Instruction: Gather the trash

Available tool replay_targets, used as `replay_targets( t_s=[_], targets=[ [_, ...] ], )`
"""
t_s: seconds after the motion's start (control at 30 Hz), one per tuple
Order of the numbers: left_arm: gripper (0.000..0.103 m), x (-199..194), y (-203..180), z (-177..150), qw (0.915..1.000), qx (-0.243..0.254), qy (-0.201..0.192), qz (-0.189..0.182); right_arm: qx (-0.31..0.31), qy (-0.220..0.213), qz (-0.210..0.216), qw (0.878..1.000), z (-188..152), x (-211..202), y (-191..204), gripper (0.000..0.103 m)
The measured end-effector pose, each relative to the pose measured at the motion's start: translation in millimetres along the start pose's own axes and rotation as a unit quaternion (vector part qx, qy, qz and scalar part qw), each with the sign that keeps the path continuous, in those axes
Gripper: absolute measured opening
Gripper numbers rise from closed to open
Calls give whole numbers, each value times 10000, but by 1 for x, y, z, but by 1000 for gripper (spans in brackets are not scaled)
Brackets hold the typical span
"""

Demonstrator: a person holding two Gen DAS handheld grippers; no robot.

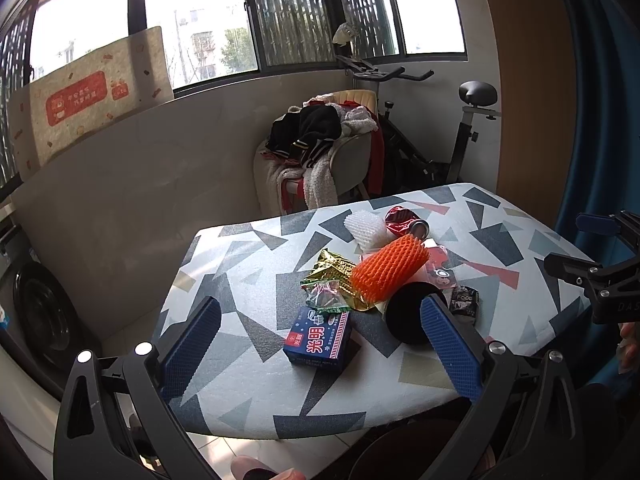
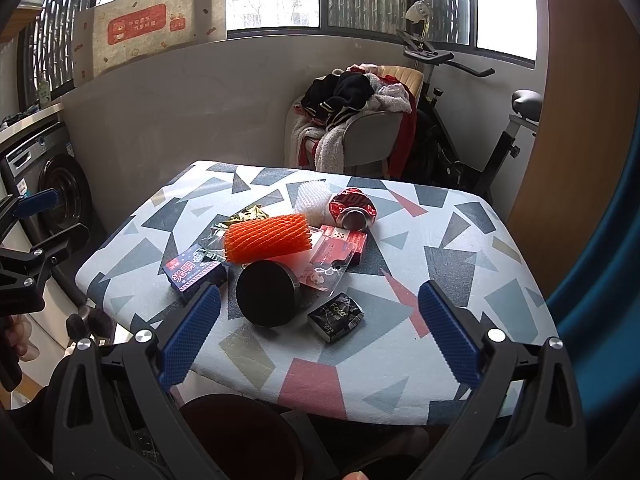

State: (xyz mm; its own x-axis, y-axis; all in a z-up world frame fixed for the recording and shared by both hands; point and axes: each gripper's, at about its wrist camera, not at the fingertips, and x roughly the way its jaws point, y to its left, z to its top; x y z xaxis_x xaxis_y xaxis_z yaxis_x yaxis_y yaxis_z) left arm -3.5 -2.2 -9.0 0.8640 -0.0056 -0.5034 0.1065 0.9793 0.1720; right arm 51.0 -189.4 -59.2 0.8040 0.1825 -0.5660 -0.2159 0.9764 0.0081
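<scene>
Both my grippers hover spread wide and empty at the near edge of the table [image 2: 460, 248], trash heaped ahead.

My right gripper [image 2: 320, 332] faces one black round lid [image 2: 267, 294] and one black packet [image 2: 336, 317]; my left gripper [image 1: 320, 344] faces one blue box [image 1: 318, 338]. Farther off lie one orange foam net [image 2: 267, 238], one white foam net [image 2: 310, 200], one crushed red can [image 2: 354, 209], one gold wrapper [image 1: 334, 268] and one red carton [image 2: 340, 246]. A dark bin [image 2: 240, 436] sits below the near edge, contents unclear.

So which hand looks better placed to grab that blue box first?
Left. The blue box sits right between the left gripper's open jaws. In the right gripper's view it lies off to the left, with the black round lid ahead instead.
</scene>
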Motion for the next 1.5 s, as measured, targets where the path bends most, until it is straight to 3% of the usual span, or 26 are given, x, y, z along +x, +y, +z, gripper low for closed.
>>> replay_targets(
  t_s=[1.5],
  targets=[
    [98, -5, 6, 3, 10000, -2, -27, 6, 19, 27, -13, 10000, -7, 3, -3, 97]
  ],
)
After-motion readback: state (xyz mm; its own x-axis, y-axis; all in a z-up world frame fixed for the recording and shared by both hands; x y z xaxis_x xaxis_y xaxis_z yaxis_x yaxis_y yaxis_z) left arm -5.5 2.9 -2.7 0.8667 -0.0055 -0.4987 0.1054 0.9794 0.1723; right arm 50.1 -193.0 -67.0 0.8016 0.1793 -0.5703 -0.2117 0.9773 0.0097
